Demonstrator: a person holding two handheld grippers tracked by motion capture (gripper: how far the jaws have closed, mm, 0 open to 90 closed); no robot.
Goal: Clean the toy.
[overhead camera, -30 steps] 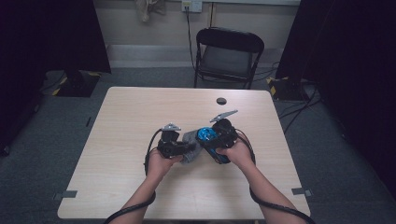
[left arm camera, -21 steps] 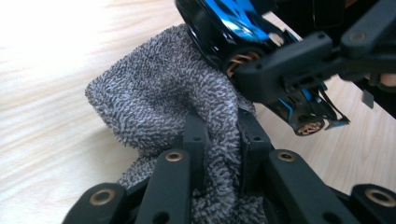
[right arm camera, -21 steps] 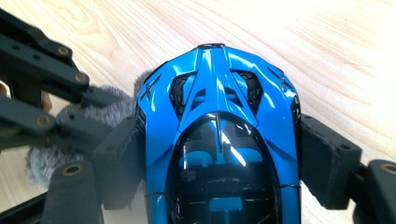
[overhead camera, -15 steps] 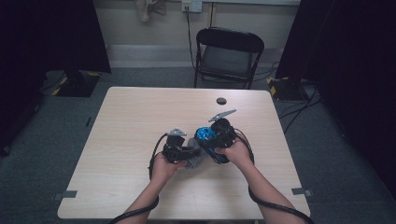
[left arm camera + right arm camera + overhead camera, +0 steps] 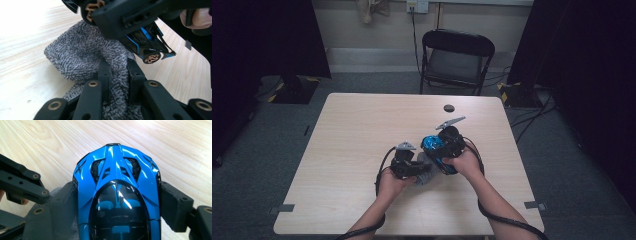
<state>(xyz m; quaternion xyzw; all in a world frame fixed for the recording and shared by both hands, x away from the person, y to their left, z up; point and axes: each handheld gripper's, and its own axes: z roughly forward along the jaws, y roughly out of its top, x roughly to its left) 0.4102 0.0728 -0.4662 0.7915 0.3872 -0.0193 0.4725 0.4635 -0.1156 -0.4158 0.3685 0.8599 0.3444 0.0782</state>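
Wiping looks to be the work in hand: the right claw (image 5: pixel 117 202) grips a glossy blue toy car (image 5: pixel 117 195) across its body, 1 black pad on each flank, while the left claw (image 5: pixel 117 75) is pinched tight on a fold of grey terry cloth (image 5: pixel 82 52).

In the high view the car (image 5: pixel 432 144) is held just above the table (image 5: pixel 357 125), near its middle, with the cloth (image 5: pixel 426 172) just beside it on the person's side and the left claw (image 5: pixel 414 167) touching that cloth. In the left gripper view the cloth lies under the car's dark underside (image 5: pixel 140 37), with a bronze wheel (image 5: pixel 150 58) close by.

The car is probably light, stiff and slick: its lacquered shell could slide between the pads, and thin fins and wheels look fragile, so the broad flanks are the sensible place to hold it. The cloth is soft and limp; any bunched fold will do.

No containers stand near the car; a small dark disc (image 5: pixel 449 108) lies well beyond it on the table, and a folding chair (image 5: pixel 457 57) stands past the far edge.
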